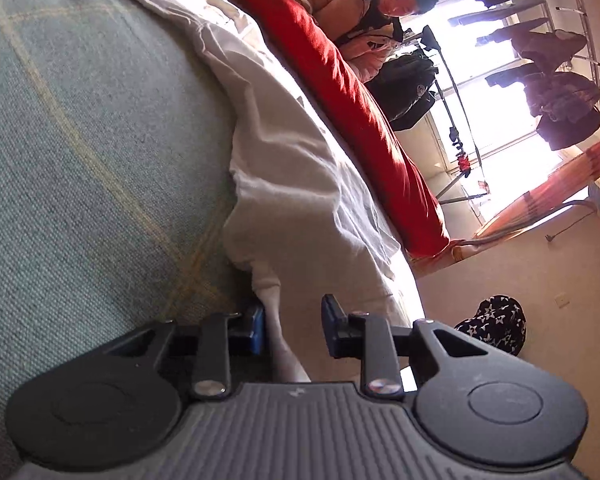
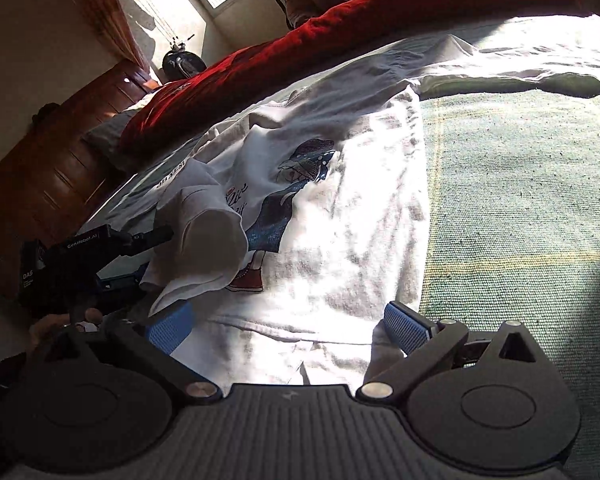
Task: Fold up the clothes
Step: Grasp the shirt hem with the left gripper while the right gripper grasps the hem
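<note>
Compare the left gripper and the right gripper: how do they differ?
The left gripper has narrow jaws with white T-shirt cloth between them; the right gripper has wide-open jaws gripping nothing. Left is at a sleeve, right at the hem. Both have blue pads.

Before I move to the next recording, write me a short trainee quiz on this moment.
1. True or false: the right tool hangs with its jaws wide open over the white T-shirt.
2. What lies along the far edge of the T-shirt on the bed? A) a red blanket B) a blue towel C) a black jacket
3. In a few words: what runs between the fingers of the left tool?

Key: 1 true; 2 A; 3 a bunched strip of the white T-shirt's fabric.
</note>
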`<state>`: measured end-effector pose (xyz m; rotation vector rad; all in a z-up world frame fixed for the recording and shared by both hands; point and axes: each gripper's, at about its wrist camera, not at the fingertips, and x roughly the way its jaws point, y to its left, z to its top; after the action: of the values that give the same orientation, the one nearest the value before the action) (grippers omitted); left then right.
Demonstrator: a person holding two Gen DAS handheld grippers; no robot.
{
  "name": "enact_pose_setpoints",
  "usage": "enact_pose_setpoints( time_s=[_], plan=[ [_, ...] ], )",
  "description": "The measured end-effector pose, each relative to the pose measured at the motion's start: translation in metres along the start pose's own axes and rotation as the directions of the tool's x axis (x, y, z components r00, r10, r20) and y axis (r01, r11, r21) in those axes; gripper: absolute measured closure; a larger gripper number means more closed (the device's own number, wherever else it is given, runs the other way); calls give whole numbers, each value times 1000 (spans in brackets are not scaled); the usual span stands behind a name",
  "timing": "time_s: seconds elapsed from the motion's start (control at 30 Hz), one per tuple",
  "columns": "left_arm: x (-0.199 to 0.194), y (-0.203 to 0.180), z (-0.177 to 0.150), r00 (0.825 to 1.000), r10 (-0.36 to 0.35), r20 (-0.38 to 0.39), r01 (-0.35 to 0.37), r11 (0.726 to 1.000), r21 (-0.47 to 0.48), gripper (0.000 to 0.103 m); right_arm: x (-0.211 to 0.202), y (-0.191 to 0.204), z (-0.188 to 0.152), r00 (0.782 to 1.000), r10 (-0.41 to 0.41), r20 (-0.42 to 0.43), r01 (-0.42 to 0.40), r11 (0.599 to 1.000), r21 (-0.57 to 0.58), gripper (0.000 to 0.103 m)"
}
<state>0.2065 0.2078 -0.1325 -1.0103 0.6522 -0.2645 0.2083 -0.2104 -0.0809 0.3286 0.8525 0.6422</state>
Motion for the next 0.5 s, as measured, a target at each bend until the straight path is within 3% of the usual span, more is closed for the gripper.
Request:
enact_pose_setpoints(
  time_s=[0.07,0.17,0.27,0.37,0.5],
  plan=[
    [-6,10,-6,999,-46,-3,46,998,-46,83,2,0,-1,1000,-4,0,4,1000,-8,0],
    [2,12,-4,999,-34,-11,34,999,-42,87,3,-6,-2,1000,14,12,-14,999,37,0],
    [6,3,-3,1000,15,-21,-15,1000,-17,99,1,-15,0,998,48,26,-51,993,110,0],
    [-4,-8,-3,998,64,-5,-64,998,19,100,-4,-20,3,997,72,24,-75,986,149,0],
    [-49,-22,-3,992,101,73,-107,991,81,101,-14,-11,6,999,49,23,-52,989,138,0]
  ],
)
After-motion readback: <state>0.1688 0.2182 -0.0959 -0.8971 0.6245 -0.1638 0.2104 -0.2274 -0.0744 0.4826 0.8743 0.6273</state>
